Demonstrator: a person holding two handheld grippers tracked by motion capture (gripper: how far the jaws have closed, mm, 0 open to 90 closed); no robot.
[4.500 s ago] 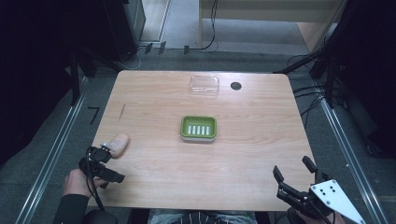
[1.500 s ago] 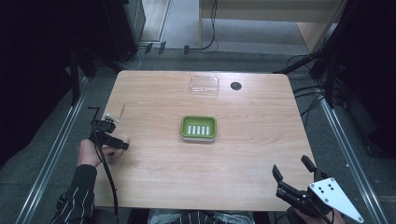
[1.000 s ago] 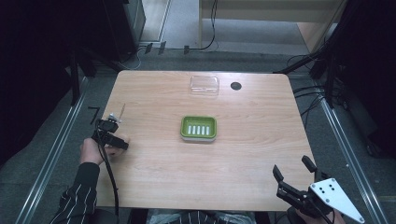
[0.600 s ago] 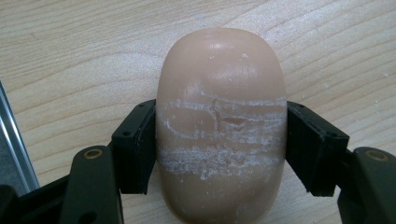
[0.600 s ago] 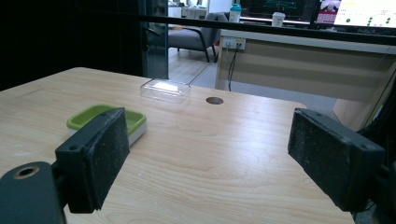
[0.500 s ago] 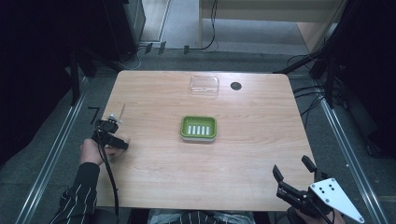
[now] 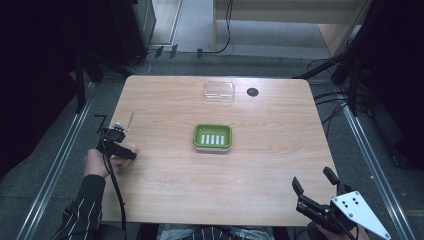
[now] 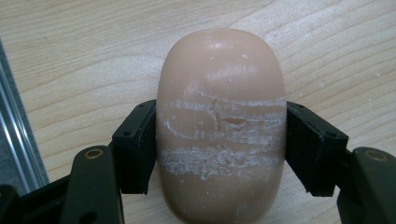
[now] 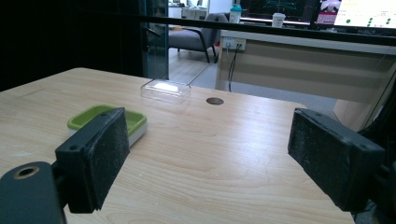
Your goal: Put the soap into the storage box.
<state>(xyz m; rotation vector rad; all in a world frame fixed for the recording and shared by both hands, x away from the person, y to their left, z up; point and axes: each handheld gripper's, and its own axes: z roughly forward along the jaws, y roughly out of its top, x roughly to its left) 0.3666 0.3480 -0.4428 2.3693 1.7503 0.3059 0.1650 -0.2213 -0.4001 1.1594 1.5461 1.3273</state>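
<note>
A peach-coloured soap bar (image 8: 219, 93), scuffed with white marks, lies on the wooden table (image 7: 225, 190) near its left edge. My left gripper (image 8: 219, 140) has a black jaw pressed against each side of the bar. In the high view the left gripper (image 7: 119, 146) sits over the soap (image 7: 131, 148), held by a hand in a striped sleeve. A green soap dish (image 7: 212, 127) with a slotted white insert stands mid-table. My right gripper (image 7: 311, 179) hovers open at the table's front right corner, and nothing sits between the right gripper's (image 9: 210, 154) jaws.
A clear plastic lid (image 7: 219, 91) lies at the table's far side, with a round cable hole (image 7: 252, 92) just right of it. Metal rails run along the floor on both sides. The green dish (image 9: 88, 116) and the lid (image 9: 166, 90) lie ahead of the right gripper.
Since 4.5 s ago my left gripper has moved forward over the soap bar and closed around it. Over the last second it has barely shifted. The right gripper has stayed put.
</note>
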